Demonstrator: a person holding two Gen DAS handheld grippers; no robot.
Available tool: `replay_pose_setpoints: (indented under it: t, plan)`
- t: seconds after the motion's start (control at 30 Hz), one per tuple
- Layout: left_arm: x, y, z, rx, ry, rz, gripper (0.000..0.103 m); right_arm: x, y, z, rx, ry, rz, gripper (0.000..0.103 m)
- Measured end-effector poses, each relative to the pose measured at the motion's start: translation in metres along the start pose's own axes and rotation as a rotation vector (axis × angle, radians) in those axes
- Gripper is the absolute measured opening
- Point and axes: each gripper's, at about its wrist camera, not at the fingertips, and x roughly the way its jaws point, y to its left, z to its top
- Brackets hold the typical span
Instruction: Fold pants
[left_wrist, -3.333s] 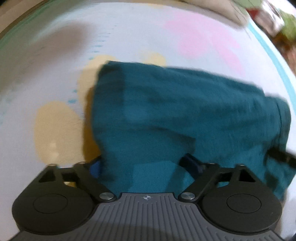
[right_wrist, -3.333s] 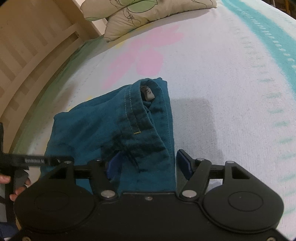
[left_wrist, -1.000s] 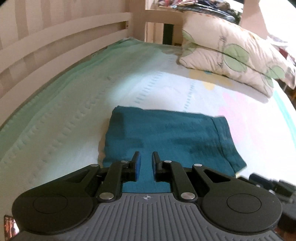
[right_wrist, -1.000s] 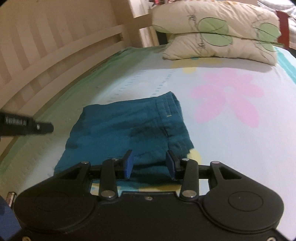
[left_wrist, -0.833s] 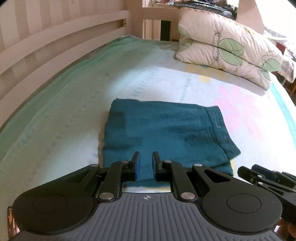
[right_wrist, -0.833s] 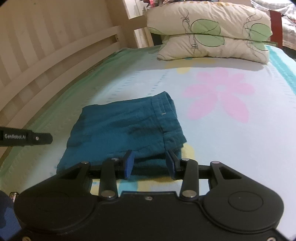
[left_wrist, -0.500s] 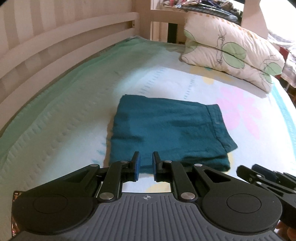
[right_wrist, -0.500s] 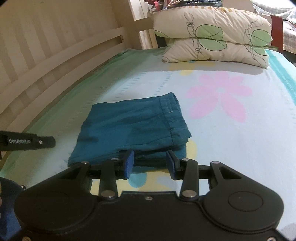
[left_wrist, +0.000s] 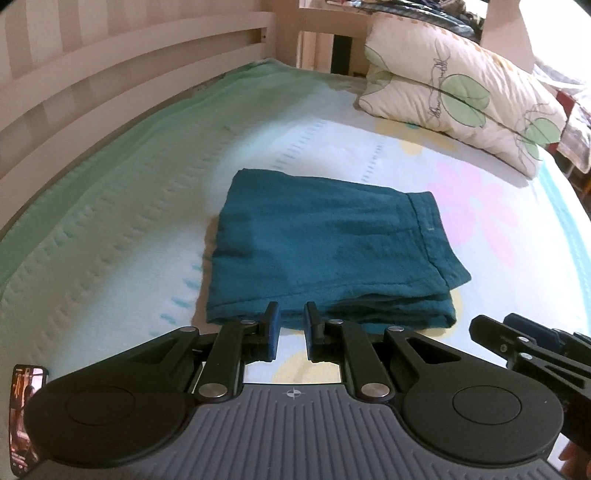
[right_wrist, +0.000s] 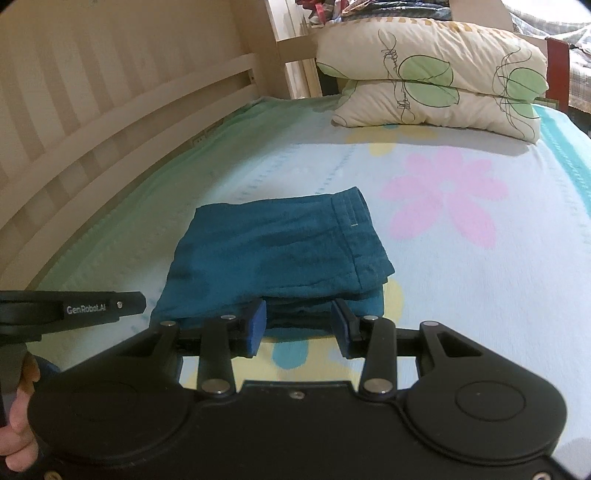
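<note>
On the bed sheet (left_wrist: 122, 236) we see the pants (left_wrist: 328, 251) lying as a flat, squarish teal bundle, several layers stacked, their edges showing along the near side. A stitched hem or waistband runs down the right edge of the top layer, with a small pale mark beside the seam. From the right wrist view the pants (right_wrist: 273, 251) sit between the wooden rail (right_wrist: 122, 122) on the left and a pink flower print (right_wrist: 447, 195) on the right, well apart from both.

Our left gripper (left_wrist: 291, 330) hovers just short of the near edge of the bundle. Its jaws are drawn near to each other with a narrow gap left between the blue pads, and nothing is caught in that gap; we can see bare sheet through it. Our right gripper (right_wrist: 297, 325) is likewise at the near edge, its jaws spread wider, holding nothing. Whether its pads touch the cloth we cannot tell; they overlap the edge in the picture only.

Each gripper shows in the other's view: the right one at the lower right of the left wrist view, the left one as a black bar at the left of the right wrist view, with a hand (right_wrist: 18, 413) gripping below it.

Two pillows (right_wrist: 432, 70) with green leaf prints are stacked at the far end of the bed, well apart from the pants. A yellow print patch on the sheet peeks out beside the bundle's near right corner.
</note>
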Motion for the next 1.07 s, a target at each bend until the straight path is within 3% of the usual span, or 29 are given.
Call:
replay_pose_setpoints:
  t: [0.37,1.07]
  plan:
    - [-0.0027,-0.0098,-0.0036,0.05,-0.023,0.031,0.013,0.0056,0.0032,0.0013,-0.001,0.013,0.003,0.05]
    - [0.0015,-0.0029,-0.0012,0.031,-0.008,0.012,0.013,0.0065,0.0055,0.0024,-0.006,0.012,0.002,0.05]
